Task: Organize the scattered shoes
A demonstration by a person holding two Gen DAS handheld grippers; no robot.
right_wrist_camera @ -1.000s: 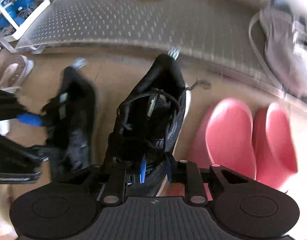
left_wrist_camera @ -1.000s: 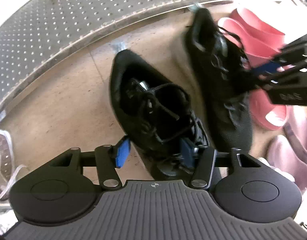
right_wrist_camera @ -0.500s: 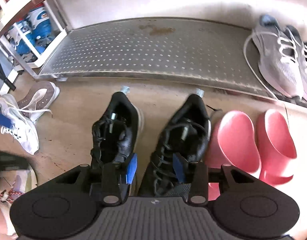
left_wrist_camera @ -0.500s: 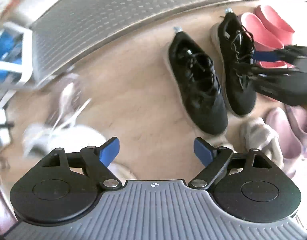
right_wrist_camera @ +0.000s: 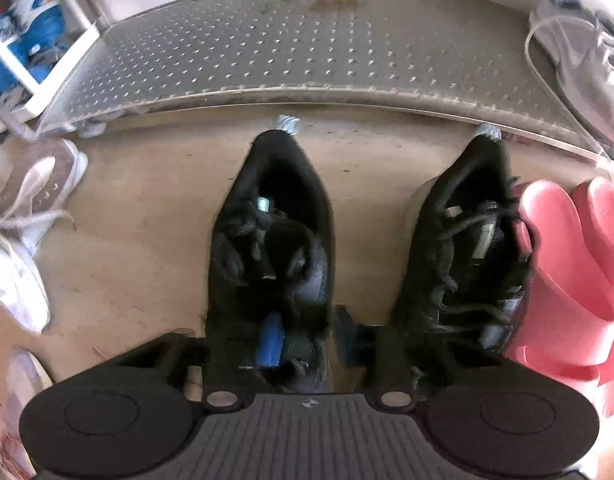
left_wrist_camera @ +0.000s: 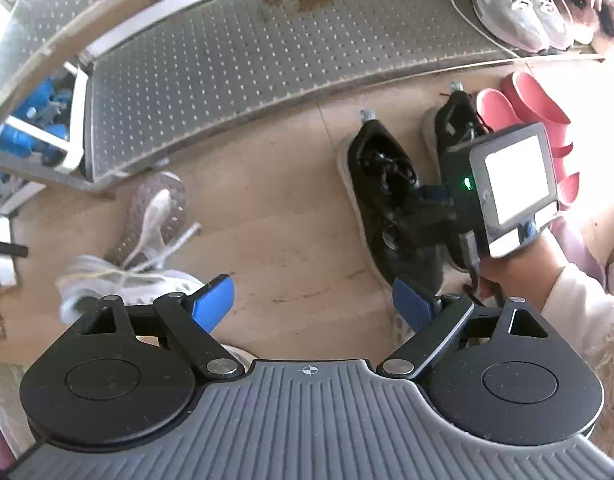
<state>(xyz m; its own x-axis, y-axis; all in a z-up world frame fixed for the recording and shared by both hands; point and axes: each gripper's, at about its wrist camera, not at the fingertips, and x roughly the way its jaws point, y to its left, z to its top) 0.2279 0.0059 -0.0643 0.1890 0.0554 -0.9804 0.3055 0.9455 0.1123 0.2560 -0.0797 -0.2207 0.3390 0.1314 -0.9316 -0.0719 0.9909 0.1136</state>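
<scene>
Since half a second ago the right gripper (right_wrist_camera: 303, 338) has dropped from the right-hand black shoe (right_wrist_camera: 467, 248) onto the left-hand black shoe (right_wrist_camera: 269, 248), and the left gripper (left_wrist_camera: 313, 304) has pulled back and higher. Right jaws stand a little apart astride that shoe's right side wall, one blue finger inside the opening, one outside; not clearly clamped. Left jaws wide apart over bare floor (left_wrist_camera: 267, 216), holding nothing. Both black shoes sit on the floor, heels toward the metal shelf (right_wrist_camera: 307, 44), a gap between them; the right one lies just beside the pink slippers (right_wrist_camera: 563, 276). Risk: a hold on the soft side wall alone could let the shoe twist or slip if lifted, and loose laces could snag. The left view alone shows the person's hand (left_wrist_camera: 519, 272) on the right gripper, plus grey sneakers (left_wrist_camera: 503, 4) up on the shelf; the right view alone shows the finger inside the shoe. White sneakers (left_wrist_camera: 147, 240) lie jumbled at left.
</scene>
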